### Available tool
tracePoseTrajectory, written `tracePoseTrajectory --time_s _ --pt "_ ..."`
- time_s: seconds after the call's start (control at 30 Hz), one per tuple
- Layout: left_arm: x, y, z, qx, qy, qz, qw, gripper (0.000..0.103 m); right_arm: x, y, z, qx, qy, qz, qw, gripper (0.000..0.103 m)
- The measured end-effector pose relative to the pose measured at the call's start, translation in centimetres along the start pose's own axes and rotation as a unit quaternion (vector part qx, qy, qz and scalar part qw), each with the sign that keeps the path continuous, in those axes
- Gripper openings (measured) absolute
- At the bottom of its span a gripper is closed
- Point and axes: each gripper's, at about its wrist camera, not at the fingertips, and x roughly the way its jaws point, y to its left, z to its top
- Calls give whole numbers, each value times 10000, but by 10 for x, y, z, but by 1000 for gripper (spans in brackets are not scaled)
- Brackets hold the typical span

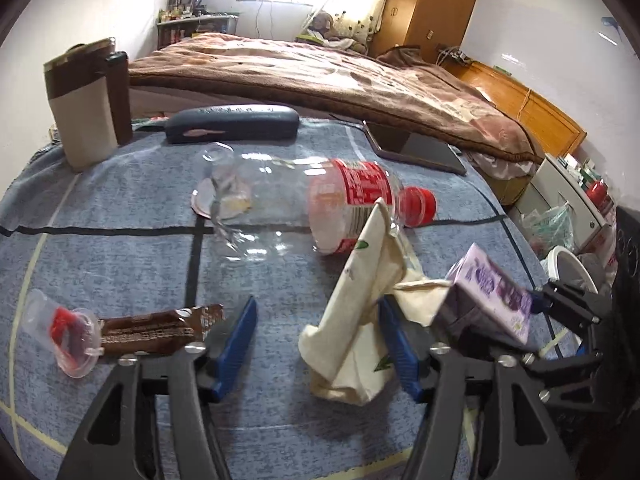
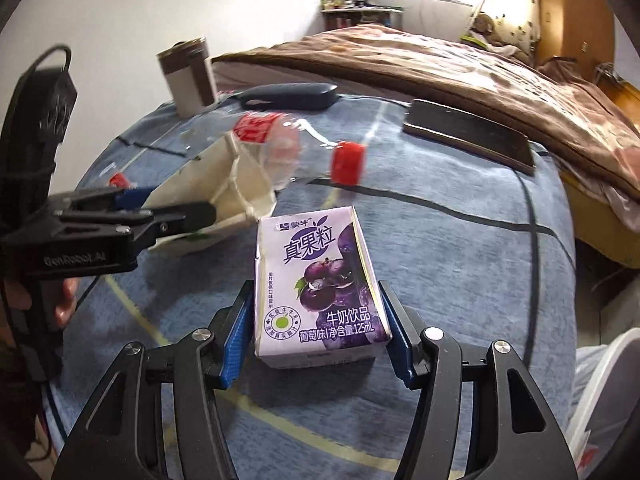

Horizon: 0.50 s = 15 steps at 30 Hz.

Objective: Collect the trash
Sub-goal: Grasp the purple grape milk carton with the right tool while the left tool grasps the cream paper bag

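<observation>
Currently right hand-held gripper clamps purple milk carton above the blue-clothed tabletop. Left hand-held gripper spread wide around crumpled cream bag; clear bottle lies just beyond.

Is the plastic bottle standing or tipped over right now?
Tipped over: the plastic bottle lies on its side on the blue cloth, red cap on.

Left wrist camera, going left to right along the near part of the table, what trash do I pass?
Clear plastic cup with red inside → brown snack wrapper → crumpled cream napkin → purple milk carton, held by the right gripper.
</observation>
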Motion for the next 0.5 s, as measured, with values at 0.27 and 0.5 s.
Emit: tracePoseTrajectory --time_s 0.27,0.5 --pt "4 -11 -3 196 64 33 9998 35 0 -9 0 201 -44 -42 9998 59" --pt "1 -18 -6 251 24 158 9996 28 -5 -14 -3 332 -100 -45 9994 59"
